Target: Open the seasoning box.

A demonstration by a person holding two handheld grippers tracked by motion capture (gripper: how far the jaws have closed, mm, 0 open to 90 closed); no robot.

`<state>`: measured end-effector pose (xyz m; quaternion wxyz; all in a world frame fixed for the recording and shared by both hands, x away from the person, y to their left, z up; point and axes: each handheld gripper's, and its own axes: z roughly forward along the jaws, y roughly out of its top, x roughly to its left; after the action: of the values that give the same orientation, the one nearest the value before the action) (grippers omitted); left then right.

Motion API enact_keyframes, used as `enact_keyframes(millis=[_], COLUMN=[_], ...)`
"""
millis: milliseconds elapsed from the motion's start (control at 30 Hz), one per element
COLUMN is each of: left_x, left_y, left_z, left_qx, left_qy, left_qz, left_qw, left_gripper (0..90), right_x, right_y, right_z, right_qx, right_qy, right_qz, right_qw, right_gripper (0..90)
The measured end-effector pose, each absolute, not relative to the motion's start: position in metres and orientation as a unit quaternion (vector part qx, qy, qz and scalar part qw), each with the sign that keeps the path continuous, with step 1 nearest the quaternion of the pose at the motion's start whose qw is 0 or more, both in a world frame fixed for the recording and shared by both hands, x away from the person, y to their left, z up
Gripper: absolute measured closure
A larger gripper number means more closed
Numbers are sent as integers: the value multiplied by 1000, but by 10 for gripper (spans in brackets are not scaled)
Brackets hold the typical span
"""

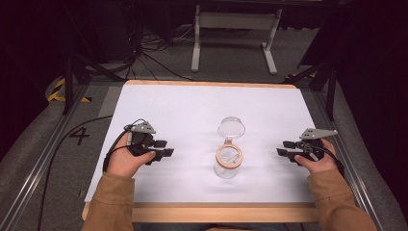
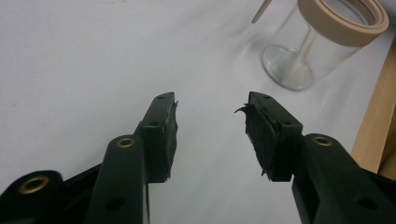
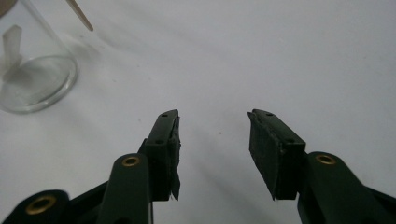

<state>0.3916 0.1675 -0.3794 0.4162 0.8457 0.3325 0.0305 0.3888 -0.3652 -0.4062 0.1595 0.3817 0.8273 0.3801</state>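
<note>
Clear glass forms the jar [image 1: 228,162], which stands upright near the middle of the white table [image 1: 192,110], between the two grippers and well apart from each. A tan ring is seen around its open mouth, and its round clear lid [image 1: 231,127] is hinged back behind it. A pale stem is seen inside the jar in the left gripper view. The left gripper [image 1: 162,148] is held low over the table at the jar's left, its jaws parted with nothing between them. The right gripper [image 1: 284,148] is held at the jar's right, its jaws spread wide and likewise empty. Both are pointed inward toward the jar.
</note>
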Motion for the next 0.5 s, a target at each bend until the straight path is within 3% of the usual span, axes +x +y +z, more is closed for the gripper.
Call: enact_keyframes(millis=[500], left_x=[392], left_y=[164], left_z=[-382], left_qx=[851], left_qy=[330], left_qz=[33], left_qw=[408], left_gripper=[503], right_x=[376], right_y=[-362], right_z=[-431], right_qx=[357], right_qy=[825], right_qz=[407], right_qw=[161], right_gripper=[533])
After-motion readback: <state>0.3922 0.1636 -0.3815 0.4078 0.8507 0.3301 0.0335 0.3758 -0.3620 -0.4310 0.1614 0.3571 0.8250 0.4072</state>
